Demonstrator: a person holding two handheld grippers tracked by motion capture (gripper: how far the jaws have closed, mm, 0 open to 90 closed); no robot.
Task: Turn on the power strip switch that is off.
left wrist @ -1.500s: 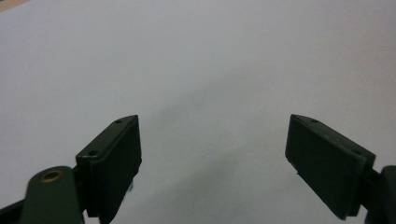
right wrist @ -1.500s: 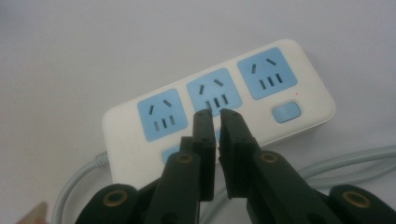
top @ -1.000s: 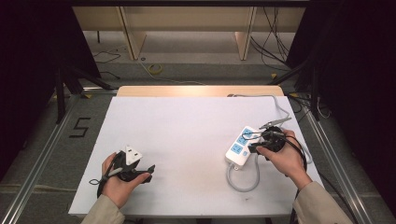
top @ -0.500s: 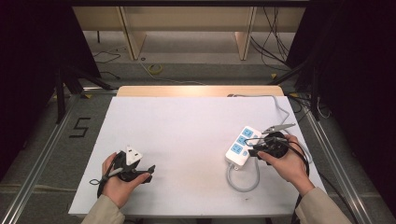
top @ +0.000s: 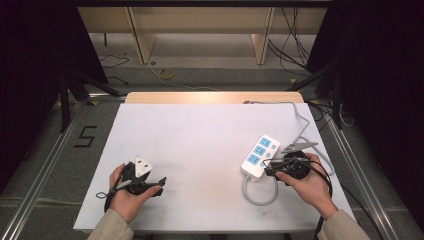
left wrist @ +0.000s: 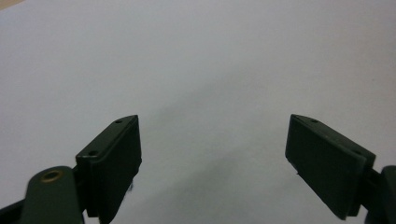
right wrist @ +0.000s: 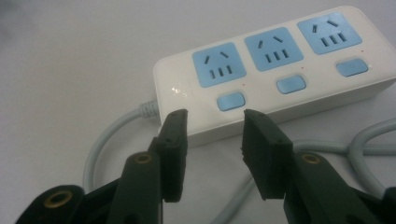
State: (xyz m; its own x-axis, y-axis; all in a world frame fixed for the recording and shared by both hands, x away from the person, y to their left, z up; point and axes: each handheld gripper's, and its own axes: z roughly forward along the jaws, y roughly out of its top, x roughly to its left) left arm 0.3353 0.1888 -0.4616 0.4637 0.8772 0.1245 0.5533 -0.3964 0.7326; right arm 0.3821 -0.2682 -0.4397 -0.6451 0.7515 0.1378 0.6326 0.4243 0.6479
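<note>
Both forearms, in beige sleeves, enter from the near table edge. Left hand (top: pixel 127 197) grips the black two-jaw left gripper (top: pixel 159 186) low over the table, pointing right, jaws spread wide with nothing between them. Right hand (top: pixel 306 184) holds the black two-jaw right gripper (top: pixel 267 169) pointing left; its jaws have just been opening, nothing clamped.

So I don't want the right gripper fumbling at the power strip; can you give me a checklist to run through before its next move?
1. Right gripper jaws open, nothing between them: ok; they have just been opening.
2. Power strip lies flat, sockets facing up: ok.
3. Right jaws line up with the strip's cable end, near the first blue button: ok.
4. Grey cable loops on the table beside the right hand: not ok if the strip gets dragged.
5. Left gripper open over bare table: ok.
6. Whether the buttons are switched on: cannot tell.
</note>
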